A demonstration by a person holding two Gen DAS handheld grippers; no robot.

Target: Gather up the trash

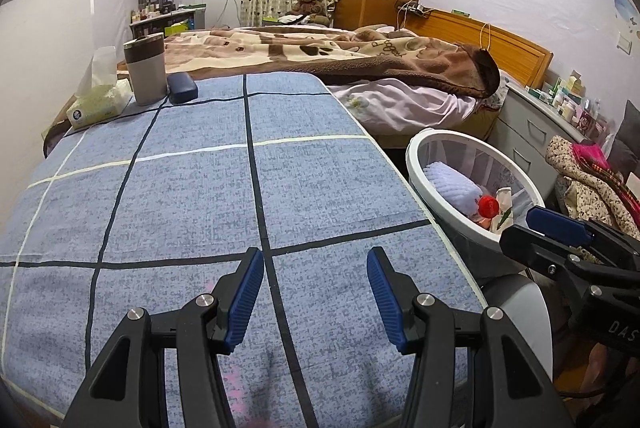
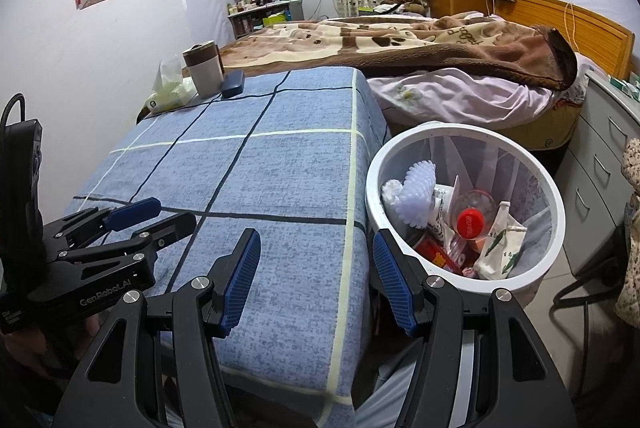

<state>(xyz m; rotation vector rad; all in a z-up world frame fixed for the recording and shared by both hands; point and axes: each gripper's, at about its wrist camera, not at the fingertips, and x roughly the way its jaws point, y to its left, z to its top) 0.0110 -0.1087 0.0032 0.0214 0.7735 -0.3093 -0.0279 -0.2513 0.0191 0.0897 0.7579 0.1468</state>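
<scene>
A white round trash bin (image 2: 558, 216) stands on the floor right of the table, lined with a clear bag. Inside lie a bottle with a red cap (image 2: 470, 222), white foam netting (image 2: 416, 194), a white-green wrapper (image 2: 500, 248) and a red packet (image 2: 438, 254). The bin (image 1: 416, 164) also shows in the left wrist view. My left gripper (image 1: 316, 268) hangs open over the blue checked tablecloth (image 1: 200, 188), nothing between its blue pads. My right gripper (image 2: 316, 250) is open and empty above the table's right edge, just left of the bin. Each gripper appears in the other's view.
At the table's far end stand a tissue pack (image 1: 98, 104), a grey-brown tumbler (image 1: 146, 68) and a dark blue case (image 1: 182, 88). Behind is a bed with a brown blanket (image 1: 320, 52). A grey drawer unit (image 2: 600, 164) and patterned clothes (image 1: 588, 184) are on the right.
</scene>
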